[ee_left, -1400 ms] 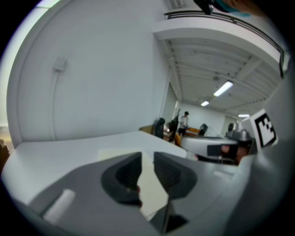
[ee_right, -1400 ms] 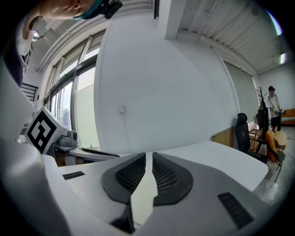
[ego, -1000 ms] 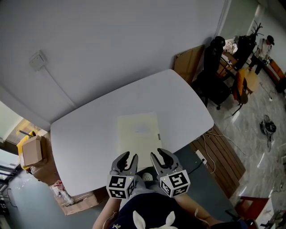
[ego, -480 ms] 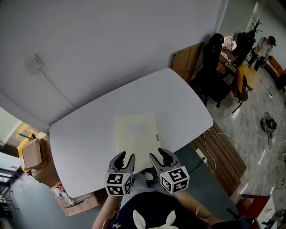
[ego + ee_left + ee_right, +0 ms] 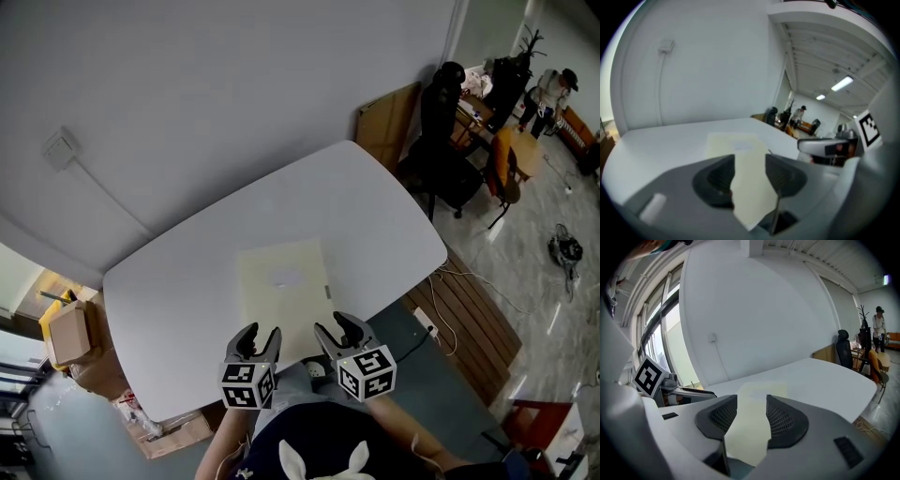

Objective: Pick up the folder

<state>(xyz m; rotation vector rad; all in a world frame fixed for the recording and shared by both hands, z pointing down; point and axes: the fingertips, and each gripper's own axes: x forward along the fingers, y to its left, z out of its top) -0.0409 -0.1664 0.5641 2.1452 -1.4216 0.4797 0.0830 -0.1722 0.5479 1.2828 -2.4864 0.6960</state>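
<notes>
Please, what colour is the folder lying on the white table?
The folder is a plain pale cream-yellow; the head view shows it best.

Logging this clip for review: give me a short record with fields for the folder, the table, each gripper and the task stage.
folder: pale yellow, lying flat near the person's edge of the table, untouched
table: white, rounded corners
left gripper: open, jaws have just been opening, nothing held; the folder lies ahead of it
right gripper: open, jaws have just been opening, nothing held; the folder lies ahead of it
task stage: folder not yet picked up
</notes>
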